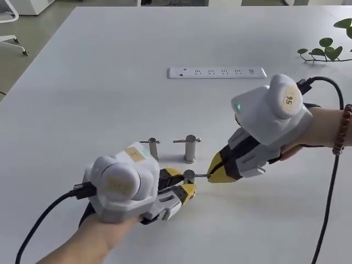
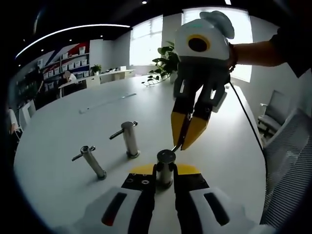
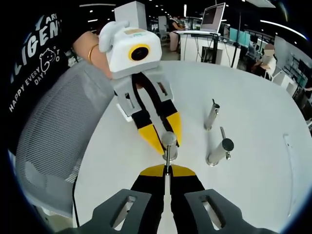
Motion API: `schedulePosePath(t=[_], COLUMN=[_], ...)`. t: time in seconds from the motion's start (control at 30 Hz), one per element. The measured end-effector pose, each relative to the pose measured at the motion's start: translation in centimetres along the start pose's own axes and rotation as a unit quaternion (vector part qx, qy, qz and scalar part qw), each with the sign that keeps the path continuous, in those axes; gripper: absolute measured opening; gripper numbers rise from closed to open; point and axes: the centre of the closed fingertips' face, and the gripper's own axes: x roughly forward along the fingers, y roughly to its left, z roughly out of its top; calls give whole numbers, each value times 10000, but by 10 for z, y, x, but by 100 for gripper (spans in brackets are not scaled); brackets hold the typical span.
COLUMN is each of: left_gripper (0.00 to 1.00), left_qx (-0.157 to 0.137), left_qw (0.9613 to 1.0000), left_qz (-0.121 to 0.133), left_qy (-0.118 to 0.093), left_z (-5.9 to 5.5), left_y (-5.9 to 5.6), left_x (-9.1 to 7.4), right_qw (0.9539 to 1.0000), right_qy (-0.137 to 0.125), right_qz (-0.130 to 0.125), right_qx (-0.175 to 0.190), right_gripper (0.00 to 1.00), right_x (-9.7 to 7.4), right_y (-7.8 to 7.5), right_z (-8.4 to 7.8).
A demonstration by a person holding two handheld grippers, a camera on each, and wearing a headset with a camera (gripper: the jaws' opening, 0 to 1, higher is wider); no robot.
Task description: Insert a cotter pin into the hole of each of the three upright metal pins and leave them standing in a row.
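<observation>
Here, left tongs [image 1: 186, 190] clamp the nearest metal pin [image 1: 188, 176] upright; right tongs [image 1: 214, 170] pinch a cotter pin [image 1: 201, 176] against its top. Misaligned, it could jam or topple the pin.

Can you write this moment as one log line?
left gripper: holds third metal pin | right gripper: holds cotter pin at its head | other two pins: pinned, standing

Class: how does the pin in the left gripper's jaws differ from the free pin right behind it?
The gripped pin is clamped by the left gripper; the free pin stands alone. The free pin's cotter sits through it; the gripped pin's cotter is in the right gripper. Both stand upright.
</observation>
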Motion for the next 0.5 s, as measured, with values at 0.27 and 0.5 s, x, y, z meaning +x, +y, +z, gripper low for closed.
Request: schedulePosePath(t=[0.27, 0.5], left_gripper=[13, 13], left_qx=[-665, -771], left_qw=[9977, 9968], left_qz=[-16, 3], left_qy=[-157, -210], left_z=[-2, -2], left_y=[2, 2], left_x=[1, 2], right_qw=[10000, 10000], right_qy=[13, 26], right_qz=[-6, -33], right_qx=[-57, -1], right_gripper=[0, 0], right_x=[5, 7], right_y=[-1, -3], right_z=[6, 7])
